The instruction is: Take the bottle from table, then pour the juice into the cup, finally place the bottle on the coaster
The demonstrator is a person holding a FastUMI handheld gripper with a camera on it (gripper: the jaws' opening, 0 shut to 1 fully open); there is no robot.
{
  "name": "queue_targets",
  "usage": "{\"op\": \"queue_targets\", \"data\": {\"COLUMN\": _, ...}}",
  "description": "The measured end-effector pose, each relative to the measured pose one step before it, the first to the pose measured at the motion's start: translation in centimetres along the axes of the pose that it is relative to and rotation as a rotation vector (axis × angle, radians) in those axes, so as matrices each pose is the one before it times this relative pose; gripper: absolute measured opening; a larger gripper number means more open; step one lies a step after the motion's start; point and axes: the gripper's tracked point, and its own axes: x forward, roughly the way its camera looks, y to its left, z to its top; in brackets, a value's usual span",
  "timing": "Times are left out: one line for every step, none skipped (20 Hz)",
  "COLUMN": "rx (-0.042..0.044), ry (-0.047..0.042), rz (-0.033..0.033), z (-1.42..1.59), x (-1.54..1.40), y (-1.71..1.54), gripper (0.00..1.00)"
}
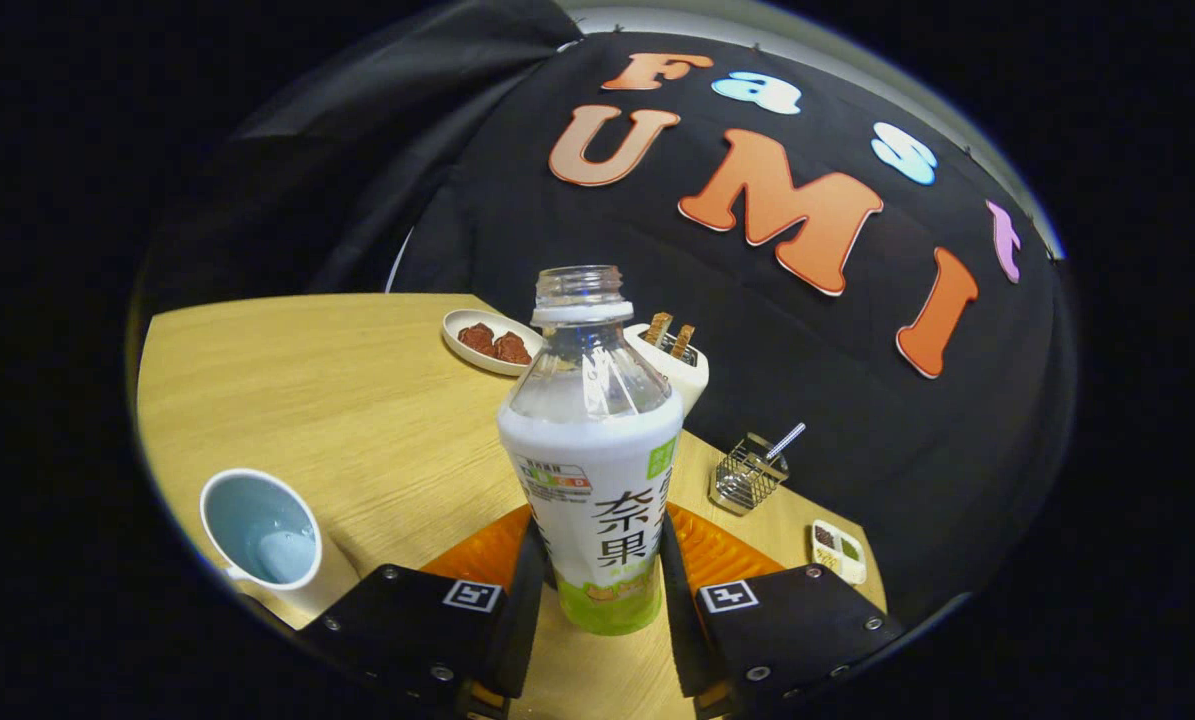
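Gripper [602, 600] fingers clamp white-and-green-labelled bottle [597, 480].

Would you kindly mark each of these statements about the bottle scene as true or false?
1. The tongs are shut on the bottle. True.
2. The bottle wears its cap. False: its neck is open, with no cap on it.
3. The cup stands to the left of the tongs on the wooden table. True.
4. The orange coaster lies beside the plate of brown snacks. False: it lies just behind the bottle, between the fingers; the plate sits far beyond.
5. The wire basket lies tipped over. False: it stands upright, holding a straw.
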Motion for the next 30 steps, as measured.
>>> {"op": "queue_targets", "data": {"rx": 0.04166, "ry": -0.00495, "rz": -0.00602, "z": 0.139, "x": 0.493, "y": -0.497, "gripper": 0.58}}
{"op": "queue_targets", "data": {"rx": 0.04367, "ry": -0.00652, "rz": -0.00447, "z": 0.155, "x": 0.447, "y": -0.384, "gripper": 0.58}}
{"op": "queue_targets", "data": {"rx": 0.04431, "ry": -0.00753, "rz": -0.00127, "z": 0.182, "x": 0.503, "y": -0.273, "gripper": 0.58}}
{"op": "queue_targets", "data": {"rx": 0.04613, "ry": -0.00364, "rz": 0.00639, "z": 0.098, "x": 0.448, "y": -0.079, "gripper": 0.57}}
{"op": "queue_targets", "data": {"rx": 0.03946, "ry": -0.00683, "rz": 0.00702, "z": 0.148, "x": 0.277, "y": -0.058, "gripper": 0.59}}
{"op": "queue_targets", "data": {"rx": 0.02948, "ry": -0.01045, "rz": -0.00366, "z": 0.137, "x": 0.387, "y": -0.33, "gripper": 0.6}}
{"op": "queue_targets", "data": {"rx": 0.02278, "ry": -0.01113, "rz": -0.02332, "z": 0.11, "x": 0.396, "y": -0.706, "gripper": 0.6}}
{"op": "queue_targets", "data": {"rx": 0.01915, "ry": -0.00047, "rz": -0.01268, "z": -0.206, "x": 0.477, "y": -0.304, "gripper": 0.6}}
{"op": "queue_targets", "data": {"rx": 0.0208, "ry": 0.00536, "rz": 0.00248, "z": -0.202, "x": 0.425, "y": 0.065, "gripper": 0.59}}
{"op": "queue_targets", "data": {"rx": 0.01954, "ry": 0.00562, "rz": 0.01007, "z": -0.226, "x": 0.318, "y": 0.256, "gripper": 0.6}}
{"op": "queue_targets", "data": {"rx": 0.01471, "ry": 0.0023, "rz": 0.00462, "z": -0.185, "x": 0.39, "y": 0.167, "gripper": 0.6}}
{"op": "queue_targets", "data": {"rx": 0.00899, "ry": 0.00371, "rz": 0.0059, "z": -0.312, "x": 0.257, "y": 0.147, "gripper": 0.6}}
{"op": "queue_targets", "data": {"rx": 0.002, "ry": 0.00294, "rz": -0.00143, "z": -0.261, "x": 0.251, "y": 0.033, "gripper": 0.6}}
{"op": "queue_targets", "data": {"rx": 0.00427, "ry": 0.00665, "rz": -0.0011, "z": -0.374, "x": 0.291, "y": -0.029, "gripper": 0.6}}
{"op": "queue_targets", "data": {"rx": 0.00489, "ry": 0.01, "rz": 0.00246, "z": -0.469, "x": 0.363, "y": 0.136, "gripper": 0.6}}
{"op": "queue_targets", "data": {"rx": 0.00435, "ry": 0.01408, "rz": 0.00422, "z": -0.611, "x": 0.308, "y": 0.07, "gripper": 0.6}}
{"op": "queue_targets", "data": {"rx": 0.00019, "ry": 0.0136, "rz": 0.00366, "z": -0.486, "x": 0.186, "y": 0.1, "gripper": 0.6}}
{"op": "queue_targets", "data": {"rx": 0.00557, "ry": -0.02258, "rz": -0.00042, "z": 0.448, "x": -0.047, "y": -0.175, "gripper": 0.6}}
{"op": "queue_targets", "data": {"rx": 0.00812, "ry": 0.0027, "rz": -0.00514, "z": -0.254, "x": 0.176, "y": -0.121, "gripper": 0.6}}
{"op": "queue_targets", "data": {"rx": 0.0116, "ry": -0.00032, "rz": 0.00299, "z": -0.013, "x": -0.138, "y": -0.137, "gripper": 0.6}}
{"op": "queue_targets", "data": {"rx": 0.01518, "ry": 0.00358, "rz": 0.00328, "z": -0.014, "x": 0.073, "y": -0.153, "gripper": 0.62}}
{"op": "queue_targets", "data": {"rx": 0.01414, "ry": 0.00464, "rz": 0.0022, "z": -0.109, "x": 0.032, "y": -0.149, "gripper": 0.63}}
{"op": "queue_targets", "data": {"rx": 0.00471, "ry": 0.00954, "rz": -0.00576, "z": -0.194, "x": 0.061, "y": -0.354, "gripper": 0.65}}
{"op": "queue_targets", "data": {"rx": 0.00129, "ry": 0.01239, "rz": -0.00333, "z": -0.359, "x": -0.069, "y": -0.36, "gripper": 0.66}}
{"op": "queue_targets", "data": {"rx": 0.00315, "ry": 0.01011, "rz": 0.00681, "z": -0.245, "x": -0.055, "y": -0.069, "gripper": 0.67}}
{"op": "queue_targets", "data": {"rx": 0.00233, "ry": 0.01408, "rz": 0.00588, "z": -0.266, "x": -0.236, "y": -0.045, "gripper": 0.72}}
{"op": "queue_targets", "data": {"rx": -0.00576, "ry": 0.00452, "rz": 0.00141, "z": -0.076, "x": -0.263, "y": -0.159, "gripper": 0.77}}
{"op": "queue_targets", "data": {"rx": -0.00871, "ry": -0.01171, "rz": -0.00618, "z": 0.35, "x": -0.322, "y": -0.345, "gripper": 0.82}}
{"op": "queue_targets", "data": {"rx": -0.00634, "ry": -0.01265, "rz": -0.00482, "z": 0.442, "x": -0.393, "y": -0.284, "gripper": 0.89}}
{"op": "queue_targets", "data": {"rx": 0.00268, "ry": -0.01159, "rz": -0.00317, "z": 0.482, "x": -0.665, "y": -0.233, "gripper": 0.92}}
